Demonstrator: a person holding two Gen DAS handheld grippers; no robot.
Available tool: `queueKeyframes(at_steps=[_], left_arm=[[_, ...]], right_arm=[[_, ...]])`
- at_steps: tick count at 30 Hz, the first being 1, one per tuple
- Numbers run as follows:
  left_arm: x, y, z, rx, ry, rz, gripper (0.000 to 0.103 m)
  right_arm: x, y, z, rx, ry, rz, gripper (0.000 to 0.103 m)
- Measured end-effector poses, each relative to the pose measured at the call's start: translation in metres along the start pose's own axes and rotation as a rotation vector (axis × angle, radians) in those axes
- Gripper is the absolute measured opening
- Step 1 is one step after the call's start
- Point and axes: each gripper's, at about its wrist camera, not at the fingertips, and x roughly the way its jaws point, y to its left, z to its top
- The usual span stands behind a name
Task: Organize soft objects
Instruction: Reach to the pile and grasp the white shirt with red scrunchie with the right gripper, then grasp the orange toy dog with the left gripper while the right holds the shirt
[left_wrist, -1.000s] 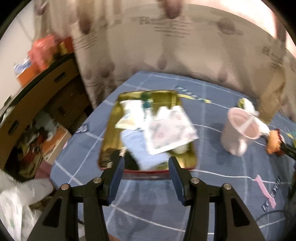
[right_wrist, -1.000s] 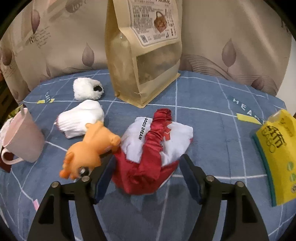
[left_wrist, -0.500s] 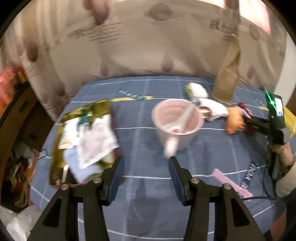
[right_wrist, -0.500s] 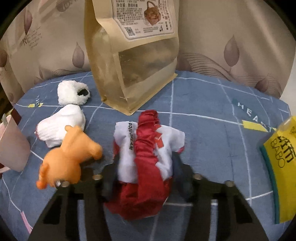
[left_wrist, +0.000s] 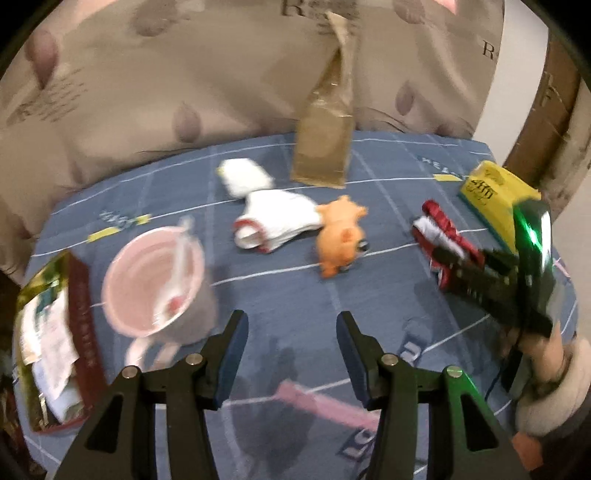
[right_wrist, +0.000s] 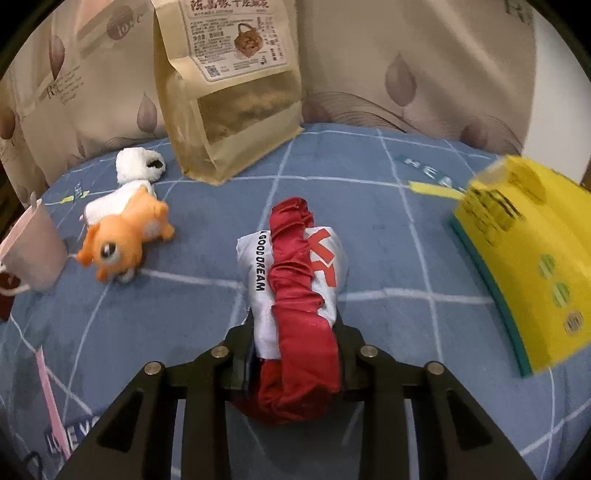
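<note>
Lying between the fingers of the right hand-held gripper, the red and white cloth bundle rests on the blue tabletop toward its right edge. Its jaws have just been closing and now clamp the bundle's near end. The left hand-held gripper hangs apart over bare tabletop, empty. White panels read "GOOD DREAM" beside gathered red satin.

Right tongs clamp the red-and-white cloth bundle.
</note>
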Motion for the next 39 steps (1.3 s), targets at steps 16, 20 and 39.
queueKeyframes(at_steps=[16, 20, 39], left_arm=[[0.086, -0.039, 0.086, -0.038, 0.201, -0.101, 0.051], [0.107, -0.043, 0.096, -0.049, 0.239, -0.073, 0.051], [0.15, -0.04, 0.105, -0.049, 0.292, 0.001, 0.041]], right_arm=[[-0.004, -0.002, -0.007, 0.005, 0.002, 0.0, 0.03], [-0.004, -0.003, -0.007, 0.012, 0.002, 0.013, 0.031], [-0.003, -0.006, -0.007, 0.029, 0.0, 0.043, 0.035]])
